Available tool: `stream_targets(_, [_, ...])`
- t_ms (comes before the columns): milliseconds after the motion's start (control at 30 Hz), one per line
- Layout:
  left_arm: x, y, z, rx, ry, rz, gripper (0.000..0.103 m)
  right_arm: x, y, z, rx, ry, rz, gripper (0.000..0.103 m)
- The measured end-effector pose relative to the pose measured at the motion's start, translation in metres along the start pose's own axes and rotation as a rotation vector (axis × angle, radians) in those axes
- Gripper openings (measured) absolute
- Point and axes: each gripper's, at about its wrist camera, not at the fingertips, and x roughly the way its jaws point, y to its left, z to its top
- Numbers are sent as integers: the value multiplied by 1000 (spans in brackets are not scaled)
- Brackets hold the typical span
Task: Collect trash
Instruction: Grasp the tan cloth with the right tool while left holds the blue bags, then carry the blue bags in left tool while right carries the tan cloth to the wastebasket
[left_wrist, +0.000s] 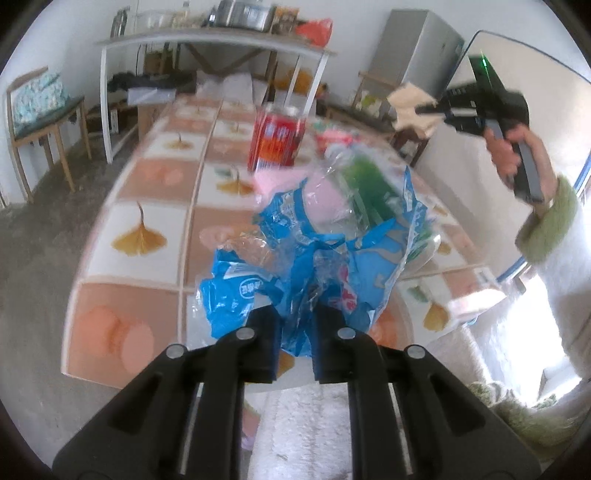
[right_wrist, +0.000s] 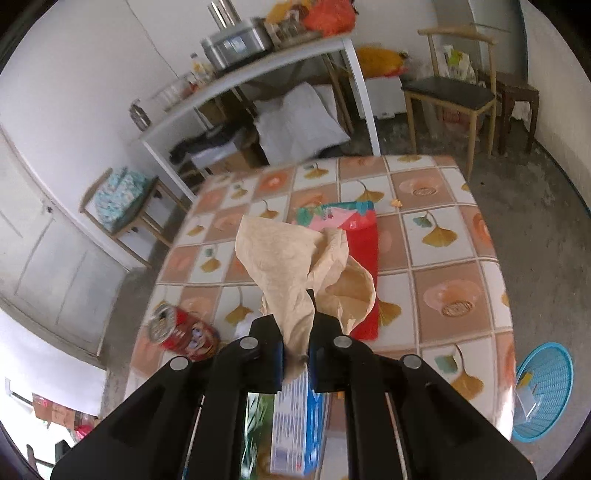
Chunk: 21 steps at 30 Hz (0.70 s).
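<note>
- Both sets of jaws are pinching trash: the left gripper (left_wrist: 295, 339) is clamped on a crumpled blue plastic wrapper (left_wrist: 295, 266), the right gripper (right_wrist: 296, 354) on a wad of beige paper (right_wrist: 295, 269)
- Each piece hangs lifted above the tiled table (right_wrist: 443, 236), clear of its surface; in the left wrist view the right gripper shows off to the side with the paper at its tip
- A blue basket (right_wrist: 545, 391) sits on the floor just past the table's right edge and looks like the bin, so the step in hand is probably carrying both loads there
- To do it well: keep the squeeze firm, since thin film and soft paper slip easily, and bring each load over the basket's mouth before letting go
- The wrapper is wide and floppy; lower it well into the basket so it does not drape over the rim
- Remaining on the table: a red can (right_wrist: 184, 332) lying on its side near the left edge, a red and teal packet (right_wrist: 351, 240) flat in the middle, and a blue-and-white box (right_wrist: 295, 424) under the right gripper
- The can may roll when approached, so grip it across its body
</note>
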Motion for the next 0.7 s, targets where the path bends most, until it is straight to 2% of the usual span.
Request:
stream_targets(200, [-30,-39,27,85,-91,-94,11,-80,-24,-36,23,-106,48,9])
stream_targets(300, [-32,-76,49,165,-119,-178,11,-126,-53,-57,71,-175,36,9])
stream_targets(400, [-21,-126,74,261,-109,-276,11,-174,-94,-83,147,-252,4,9])
stream_targets(467, [-4,-174,92,351,-69,-339,11,-201,-123,-102,196,-297,-38,9])
stream_targets(533, [16,-215,104,417,-15,-353,11,-227,-159,-128,267,-331,-89,9])
stream_targets(667, [84,-313,117,563,173,-402,11,-252,-234,-180,433,-342,-176,9])
stream_targets(700, [110,-343,117,600,243,-415,11,-252,-248,-190,466,-337,-186,9])
